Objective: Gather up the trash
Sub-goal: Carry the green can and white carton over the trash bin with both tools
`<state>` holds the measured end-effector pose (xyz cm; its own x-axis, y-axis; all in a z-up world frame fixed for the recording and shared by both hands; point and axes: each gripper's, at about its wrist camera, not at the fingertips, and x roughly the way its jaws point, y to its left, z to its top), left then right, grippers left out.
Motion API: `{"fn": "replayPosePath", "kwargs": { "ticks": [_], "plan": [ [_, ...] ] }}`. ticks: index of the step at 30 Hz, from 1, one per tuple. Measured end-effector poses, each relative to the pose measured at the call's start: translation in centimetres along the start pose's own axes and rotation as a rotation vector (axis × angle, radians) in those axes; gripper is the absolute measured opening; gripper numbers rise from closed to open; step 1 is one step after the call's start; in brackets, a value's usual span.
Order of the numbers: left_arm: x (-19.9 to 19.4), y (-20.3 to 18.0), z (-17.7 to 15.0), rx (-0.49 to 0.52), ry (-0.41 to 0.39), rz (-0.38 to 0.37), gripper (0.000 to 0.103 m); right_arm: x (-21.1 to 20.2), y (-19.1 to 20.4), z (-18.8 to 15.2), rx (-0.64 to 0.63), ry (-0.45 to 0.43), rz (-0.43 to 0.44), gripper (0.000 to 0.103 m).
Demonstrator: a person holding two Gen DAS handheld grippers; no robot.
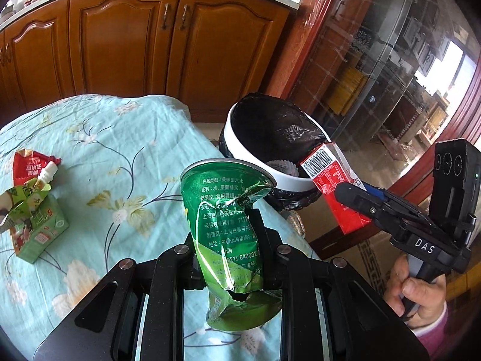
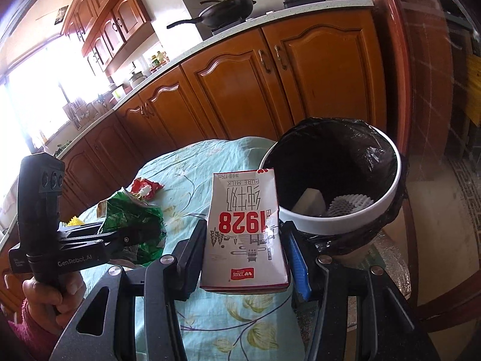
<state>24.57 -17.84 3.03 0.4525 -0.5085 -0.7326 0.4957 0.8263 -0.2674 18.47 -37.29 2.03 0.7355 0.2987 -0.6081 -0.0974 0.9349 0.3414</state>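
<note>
Crushed green soda can [image 1: 228,240] sits nearest the lens, pinched narrow in the left tongs [image 1: 231,258] above the cloth-covered desk [image 1: 99,150], where a green drink carton [image 1: 36,234] and a red wrapper [image 1: 28,167] remain uncollected at left. To the right, the right tongs [image 2: 245,258] grip a red-and-white milk carton [image 2: 245,231] at moderate width, evidently carried toward the white-rimmed bin [image 2: 393,192]. Its black liner already holds a pale block and a white foam net.

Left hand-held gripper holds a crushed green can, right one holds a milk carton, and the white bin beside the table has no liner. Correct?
Not quite: the white bin has a black liner, clear in the right wrist view. The crushed green can and milk carton are held as stated.
</note>
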Motion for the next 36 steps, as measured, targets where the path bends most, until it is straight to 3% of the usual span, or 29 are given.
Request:
{"fn": "replayPosePath", "kwargs": {
  "ticks": [24, 36],
  "plan": [
    [5.4, -4.9, 7.5, 0.102, 0.028, -0.027, 0.020, 0.3, -6.2, 4.1, 0.066, -0.045, -0.088, 0.051],
    [9.6, -6.7, 9.8, 0.122, 0.106, -0.024, 0.020, 2.4, -8.1, 6.4, 0.077, -0.014, -0.132, 0.051]
  ]
}}
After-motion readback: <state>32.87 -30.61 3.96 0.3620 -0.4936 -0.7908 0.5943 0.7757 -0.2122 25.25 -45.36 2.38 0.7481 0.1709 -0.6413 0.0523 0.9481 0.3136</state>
